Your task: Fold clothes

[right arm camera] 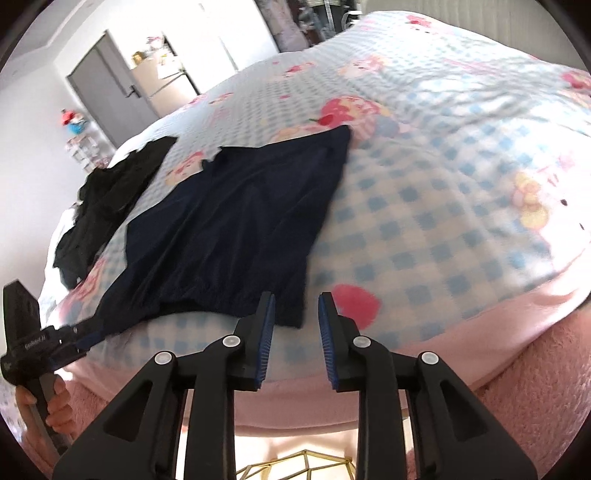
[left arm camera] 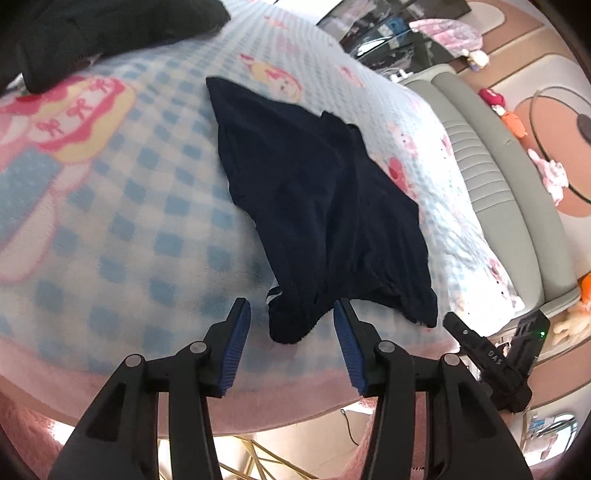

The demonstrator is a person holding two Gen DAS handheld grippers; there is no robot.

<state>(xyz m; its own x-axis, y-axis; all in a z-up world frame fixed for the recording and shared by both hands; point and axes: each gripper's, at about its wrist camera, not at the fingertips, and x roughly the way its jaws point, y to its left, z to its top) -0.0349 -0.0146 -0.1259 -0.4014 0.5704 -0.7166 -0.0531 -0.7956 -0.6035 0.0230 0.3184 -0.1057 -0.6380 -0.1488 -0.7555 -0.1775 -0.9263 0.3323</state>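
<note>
Two grippers, left gripper (left arm camera: 291, 325) and right gripper (right arm camera: 295, 325), stand open and empty at the near hem of the dark navy fabric garment (left arm camera: 317, 206) on the blue-checked cartoon blanket (left arm camera: 110, 221); its bunched near-left corner could skew any fold.

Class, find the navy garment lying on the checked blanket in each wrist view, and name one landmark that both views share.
Left wrist view: navy garment at centre, its bunched end between the open left gripper fingers.
Right wrist view: navy garment left of centre, above the right gripper.
Shared landmark: the black clothing beyond it.
</note>
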